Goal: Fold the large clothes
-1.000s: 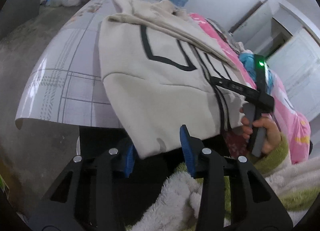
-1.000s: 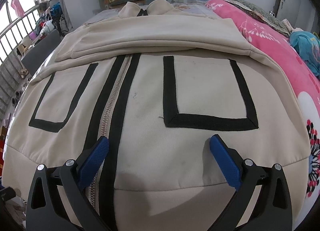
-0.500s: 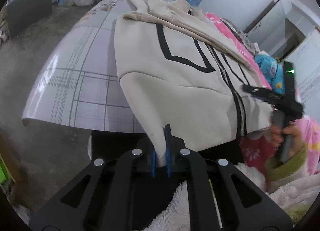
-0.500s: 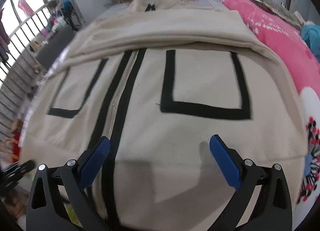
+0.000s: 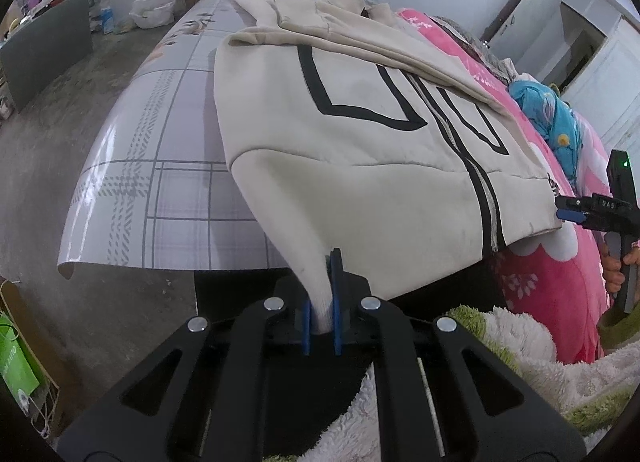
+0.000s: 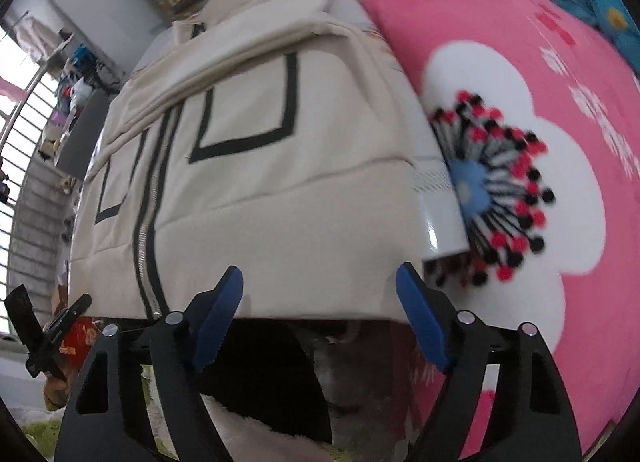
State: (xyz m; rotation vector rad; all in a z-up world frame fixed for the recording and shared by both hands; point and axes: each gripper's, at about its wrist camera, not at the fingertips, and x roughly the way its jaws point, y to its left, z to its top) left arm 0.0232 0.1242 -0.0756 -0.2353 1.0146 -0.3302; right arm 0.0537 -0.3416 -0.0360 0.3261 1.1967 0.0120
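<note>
Left tongs clamped on jacket hem; right tongs wide and empty.

The left gripper [image 5: 321,316] has its blue pads pinched tight on the lower left corner of the cream zip jacket [image 5: 360,134], which spreads ahead of it over the checked table cover [image 5: 160,182]. The jacket lies flat, sleeves folded across its chest. The right gripper [image 6: 320,314] stands spread wide just short of the hem's right corner, touching nothing. A pink floral quilt [image 6: 540,122] lies to its right.

table [image 5: 176,198] | grey plaid cover; cream jacket [image 5: 360,150] spread on it, hem overhanging
</note>
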